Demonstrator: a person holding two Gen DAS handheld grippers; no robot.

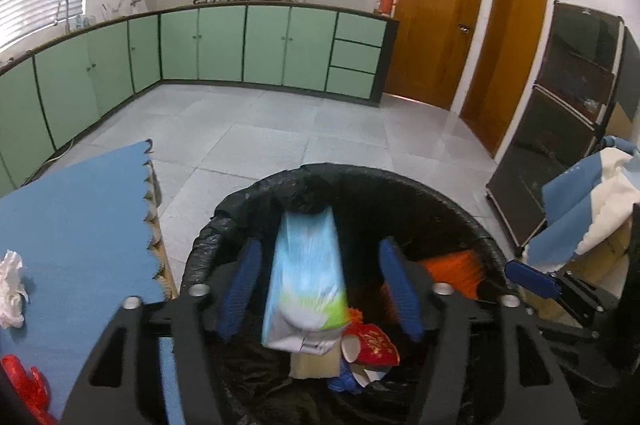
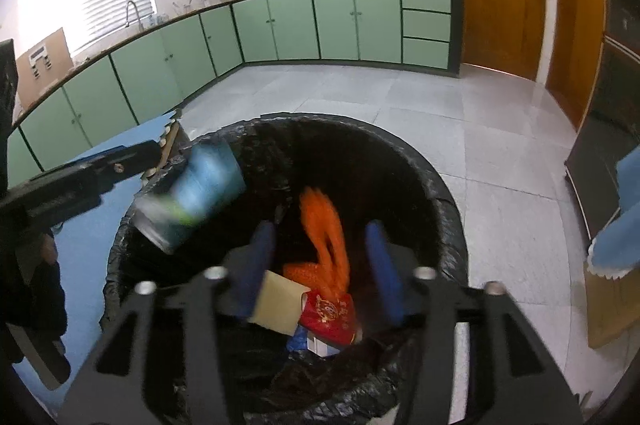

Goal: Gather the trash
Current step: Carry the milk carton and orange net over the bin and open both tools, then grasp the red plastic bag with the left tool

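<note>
A black-lined trash bin [image 1: 452, 197] stands on the floor beside the table. My left gripper [image 1: 320, 289] is open above it, and a blue-and-green packet [image 1: 306, 277] hangs blurred between its fingers, touching neither pad. My right gripper [image 2: 320, 269] is open over the same bin [image 2: 436, 193], and an orange net bag [image 2: 324, 225] shows blurred between its fingers. The packet also shows in the right wrist view [image 2: 192, 193], beside the left gripper's arm. A red paper cup [image 1: 370, 345], a beige card [image 2: 278, 301] and blue scraps lie in the bin.
A table with a blue mat [image 1: 76, 225] stands left of the bin, with a crumpled white tissue [image 1: 12, 289] and a red item [image 1: 28, 385] on it. A black shelf unit [image 1: 560, 129] and a box with blue cloths [image 1: 580, 217] stand to the right.
</note>
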